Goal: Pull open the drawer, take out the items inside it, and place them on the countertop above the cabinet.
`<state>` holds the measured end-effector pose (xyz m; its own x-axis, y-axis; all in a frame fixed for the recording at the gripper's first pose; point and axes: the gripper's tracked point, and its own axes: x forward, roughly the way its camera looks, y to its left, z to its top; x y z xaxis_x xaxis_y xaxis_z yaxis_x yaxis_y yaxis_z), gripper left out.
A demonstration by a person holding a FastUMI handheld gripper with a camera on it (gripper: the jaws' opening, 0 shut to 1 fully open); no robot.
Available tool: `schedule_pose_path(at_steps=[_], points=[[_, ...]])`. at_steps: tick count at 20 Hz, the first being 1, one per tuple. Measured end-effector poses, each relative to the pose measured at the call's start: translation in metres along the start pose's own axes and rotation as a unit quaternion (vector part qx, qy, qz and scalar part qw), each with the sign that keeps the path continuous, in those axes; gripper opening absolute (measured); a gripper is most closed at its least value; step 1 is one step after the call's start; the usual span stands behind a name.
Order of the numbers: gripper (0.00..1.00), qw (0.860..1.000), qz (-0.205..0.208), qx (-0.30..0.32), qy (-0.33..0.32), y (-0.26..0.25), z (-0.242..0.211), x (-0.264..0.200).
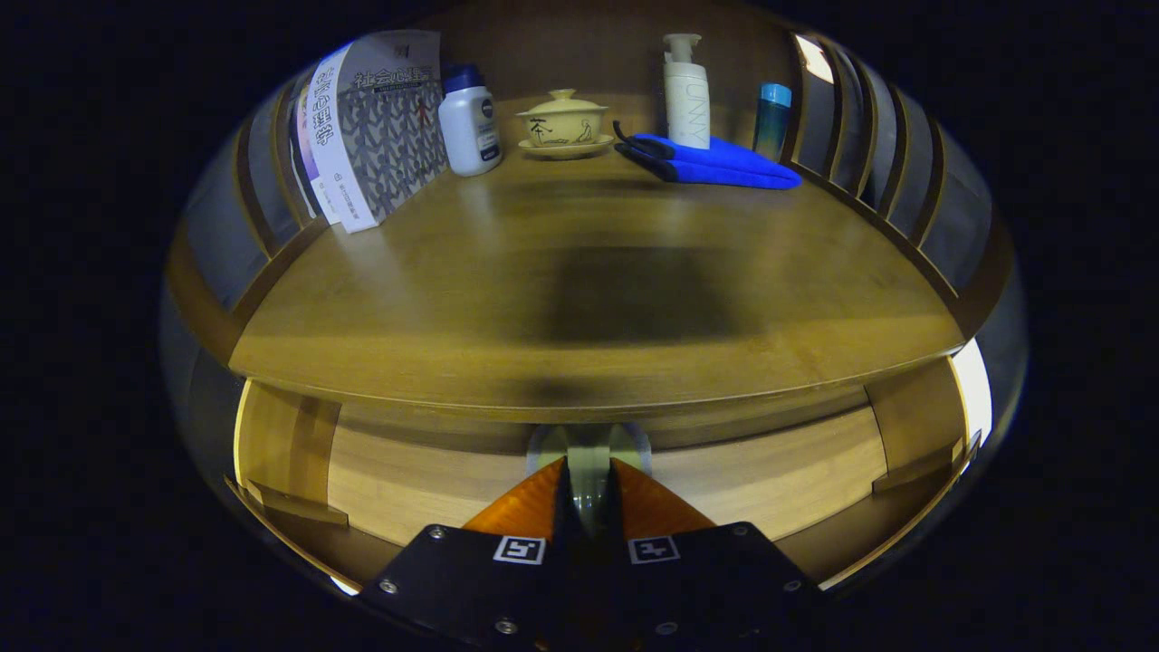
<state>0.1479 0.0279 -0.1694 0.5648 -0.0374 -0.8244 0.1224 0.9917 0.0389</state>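
The open drawer (770, 489) lies below the bench (589, 299). The gripper (589, 471) is clenched on a pale round item (589, 445) just under the bench lip. Lifted too steeply, it could strike that lip and slip, well short of the far cup (563, 122).

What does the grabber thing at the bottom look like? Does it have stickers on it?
The gripper has two wedge-shaped fingers that taper to narrow tips. Behind them sits a flat black body with angled edges and small silver screws along them. Yes, it carries two square black-and-white markers, one at the base of each finger, a bit like stickers.
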Motion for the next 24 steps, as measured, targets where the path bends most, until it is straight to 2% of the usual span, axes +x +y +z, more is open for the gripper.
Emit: schedule_pose_path(at_steps=[12, 19, 21, 24], points=[[0.17, 0.996, -0.009, 0.014, -0.082, -0.006, 0.029, -0.046], [0.17, 0.996, -0.012, 0.022, -0.089, -0.009, 0.022, -0.047], [0.17, 0.996, -0.022, 0.047, -0.077, -0.013, 0.021, -0.047], [0.17, 0.993, -0.016, 0.102, -0.065, -0.019, 0.02, -0.047]])
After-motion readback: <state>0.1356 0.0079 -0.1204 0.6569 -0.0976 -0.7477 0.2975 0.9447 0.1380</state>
